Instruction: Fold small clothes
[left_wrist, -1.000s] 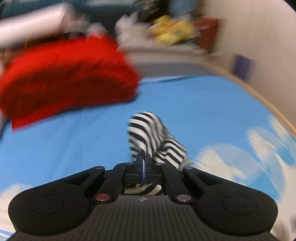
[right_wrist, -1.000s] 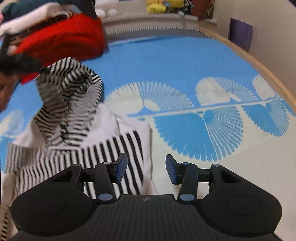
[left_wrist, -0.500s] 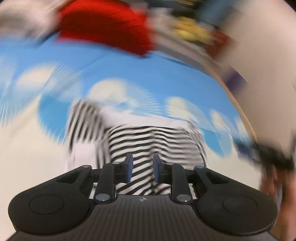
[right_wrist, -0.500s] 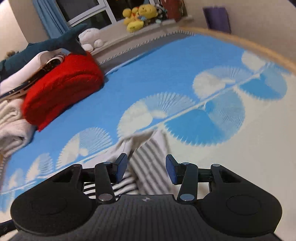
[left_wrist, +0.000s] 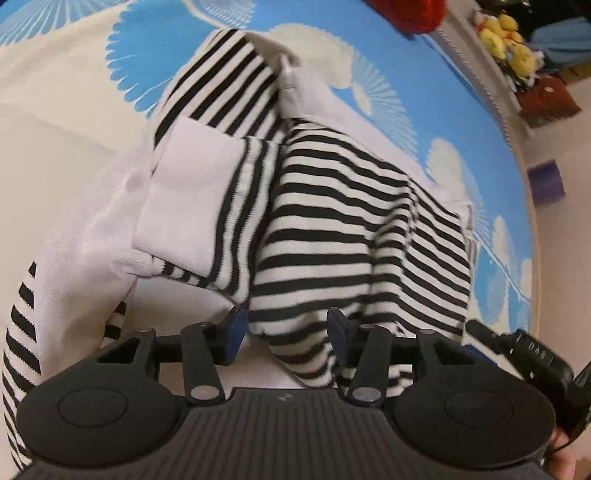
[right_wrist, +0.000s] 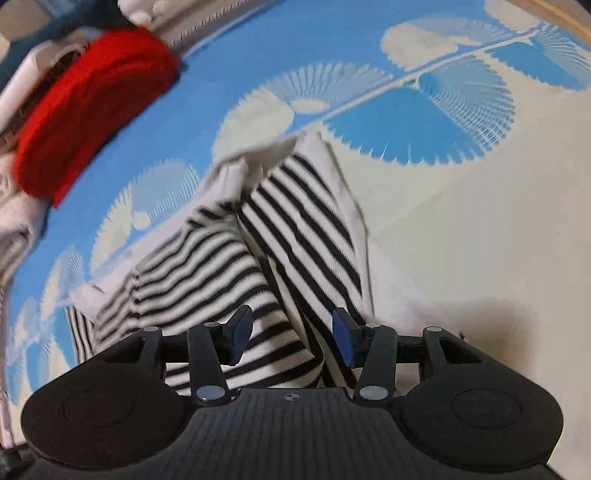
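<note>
A black-and-white striped garment (left_wrist: 351, 221) with white panels lies crumpled on the blue and cream bedspread (left_wrist: 424, 92). My left gripper (left_wrist: 286, 321) hovers close over its near edge. Its jaws are opening, and a striped fold lies between and under them without the pads pressing on it. In the right wrist view the same striped garment (right_wrist: 295, 221) lies in folds under my right gripper (right_wrist: 291, 317), which is open with nothing gripped. Part of the right gripper's black body (left_wrist: 535, 358) shows at the right edge of the left wrist view.
A folded red garment (right_wrist: 92, 107) sits on a pile of white clothes (right_wrist: 14, 221) at the far left of the bedspread (right_wrist: 461, 221). Yellow plush toys (left_wrist: 506, 33) line a ledge beyond the bed. A purple object (left_wrist: 546, 182) stands by the wall.
My left gripper was shut on the striped cloth and held it up; it swung over and down and let go. The garment now lies on the bed. My right gripper sank toward it.
</note>
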